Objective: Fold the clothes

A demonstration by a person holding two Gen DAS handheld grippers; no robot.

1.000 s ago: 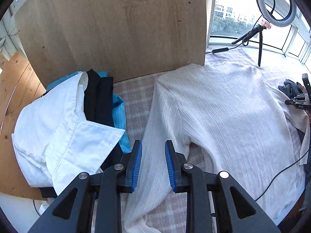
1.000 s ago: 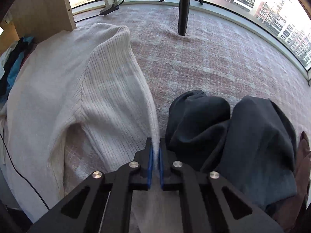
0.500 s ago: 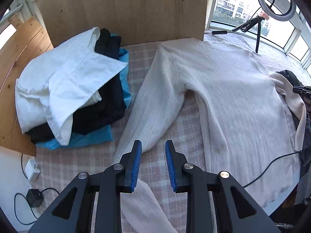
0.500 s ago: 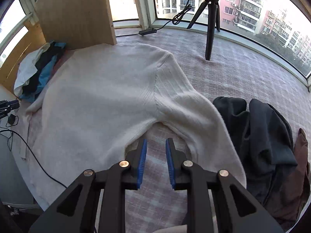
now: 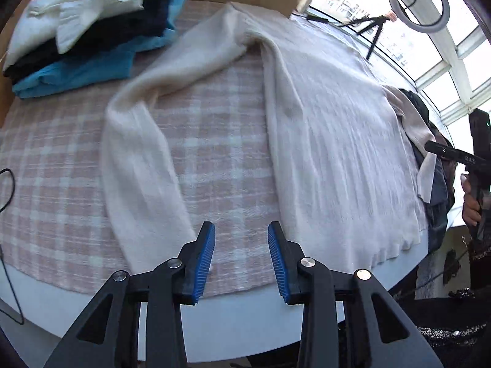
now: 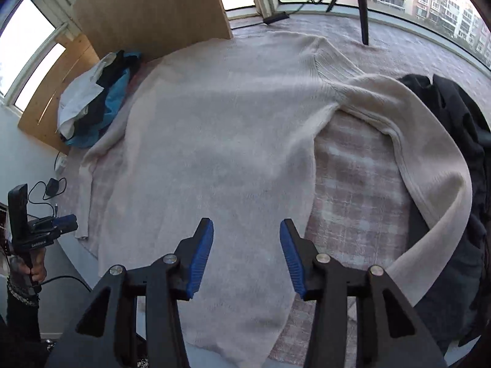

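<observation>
A cream ribbed sweater [image 5: 331, 128] lies spread flat on the pink checked cloth [image 5: 214, 153], both sleeves out to the sides. Its one sleeve [image 5: 138, 165] runs down toward the table's near edge. My left gripper [image 5: 241, 245] is open and empty, hovering over bare cloth between that sleeve and the sweater's body. In the right wrist view the sweater [image 6: 221, 141] fills the middle, and the other sleeve [image 6: 429, 165] curves over dark clothes. My right gripper [image 6: 245, 245] hangs open and empty above the sweater's hem.
A stack of folded clothes [image 5: 92, 30], white, black and blue, sits at the back left by a wooden panel [image 6: 153, 9]. A heap of dark garments [image 6: 460, 141] lies at the right. A ring light on a tripod [image 5: 417, 0] stands by the window. Cables [image 6: 52, 190] hang off the table's edge.
The right gripper let go of the sleeve and opened wide. Both grippers pulled back toward the table's near edge, so the whole sweater shows. The left jaws stand wider apart.
</observation>
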